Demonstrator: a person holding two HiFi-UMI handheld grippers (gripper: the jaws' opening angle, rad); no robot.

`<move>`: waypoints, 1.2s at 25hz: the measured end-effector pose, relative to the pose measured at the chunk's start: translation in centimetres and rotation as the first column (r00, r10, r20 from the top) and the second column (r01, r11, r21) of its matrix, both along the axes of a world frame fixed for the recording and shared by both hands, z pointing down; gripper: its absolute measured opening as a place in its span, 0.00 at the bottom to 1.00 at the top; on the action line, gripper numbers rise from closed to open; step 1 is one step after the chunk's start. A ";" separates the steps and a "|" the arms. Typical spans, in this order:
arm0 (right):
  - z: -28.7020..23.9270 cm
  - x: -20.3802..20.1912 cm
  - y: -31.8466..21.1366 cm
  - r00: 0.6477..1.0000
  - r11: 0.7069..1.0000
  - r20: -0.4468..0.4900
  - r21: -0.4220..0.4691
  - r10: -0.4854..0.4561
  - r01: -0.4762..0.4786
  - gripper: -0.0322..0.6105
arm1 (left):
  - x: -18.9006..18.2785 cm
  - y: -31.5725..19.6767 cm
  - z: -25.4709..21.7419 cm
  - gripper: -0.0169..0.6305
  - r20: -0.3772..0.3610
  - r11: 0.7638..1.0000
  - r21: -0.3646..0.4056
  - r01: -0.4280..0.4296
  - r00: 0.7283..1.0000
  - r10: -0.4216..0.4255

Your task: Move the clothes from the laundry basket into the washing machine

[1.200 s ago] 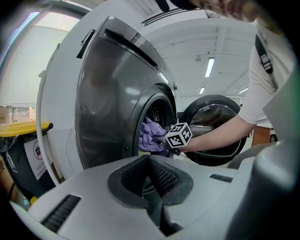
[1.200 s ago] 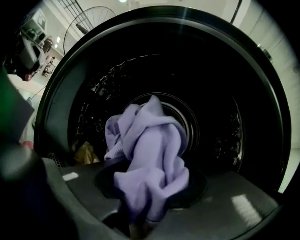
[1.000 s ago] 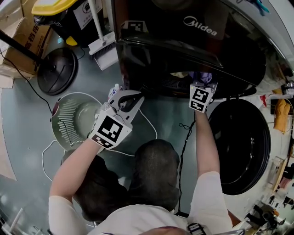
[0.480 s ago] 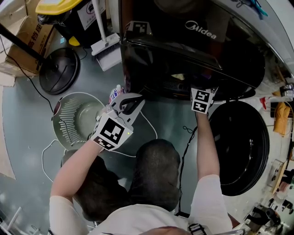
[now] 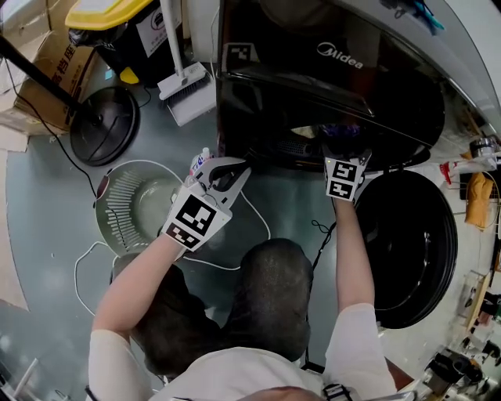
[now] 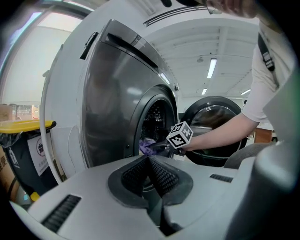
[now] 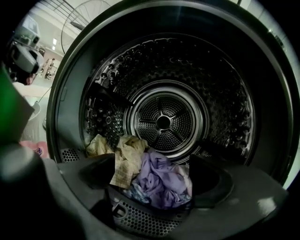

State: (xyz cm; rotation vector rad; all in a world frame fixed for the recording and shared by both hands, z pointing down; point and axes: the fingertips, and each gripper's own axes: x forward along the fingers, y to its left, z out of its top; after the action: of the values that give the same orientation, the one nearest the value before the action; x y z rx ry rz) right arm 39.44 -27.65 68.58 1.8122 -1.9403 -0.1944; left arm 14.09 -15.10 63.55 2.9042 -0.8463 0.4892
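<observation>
So the washing machine [image 5: 329,86] fills the top of the head view, with its round door [image 5: 407,251] swung open at the right of the frame. The right hand-held gripper [image 7: 157,168] is poked right into the opening. In the right gripper view its jaws stand wide apart and have just been opening. A crumpled purple cloth [image 7: 161,180] sits loose between them at the bottom middle of the frame, and the pads aren't squeezing it. Just left of it, touching, is a yellowish checked cloth [image 7: 124,159], draped over the front lip of the drum [image 7: 164,122], with another pale bit further left against the drum wall. The back of the drum is bare metal.

The left hand-held gripper [image 6: 149,159] hangs outside the machine, left of the opening, with its jaws together at the tips and nothing between them.

The laundry basket [image 5: 117,207], white and round with slatted sides, stands on the floor at the middle left of the head view, just beside that gripper. Only its pale bottom shows inside. A black bin with a yellow lid [image 5: 106,12] stands in the upper left corner, lid on, so I can't tell what's in it.
</observation>
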 end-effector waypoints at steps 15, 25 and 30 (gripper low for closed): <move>-5.1 -2.2 4.4 0.997 1.000 0.073 -0.002 -0.014 0.014 0.57 | -1.0 -2.1 -1.0 0.04 -0.049 0.999 0.010 0.045 0.998 -0.044; -9.7 -7.2 7.2 0.982 0.992 0.146 0.063 -0.119 0.111 0.41 | -2.8 -3.1 -2.2 0.04 -0.105 0.996 -0.003 0.089 0.990 -0.089; -10.1 -10.4 9.0 0.965 0.983 0.189 0.065 -0.184 0.175 0.31 | -3.2 -3.1 -2.5 0.04 -0.111 0.995 0.009 0.100 0.989 -0.098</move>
State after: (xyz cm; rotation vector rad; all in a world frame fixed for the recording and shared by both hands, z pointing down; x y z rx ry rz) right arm 29.02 -18.64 58.51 1.7404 -2.2566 -0.1268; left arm 10.87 -18.20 61.01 2.8533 -0.9750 0.3119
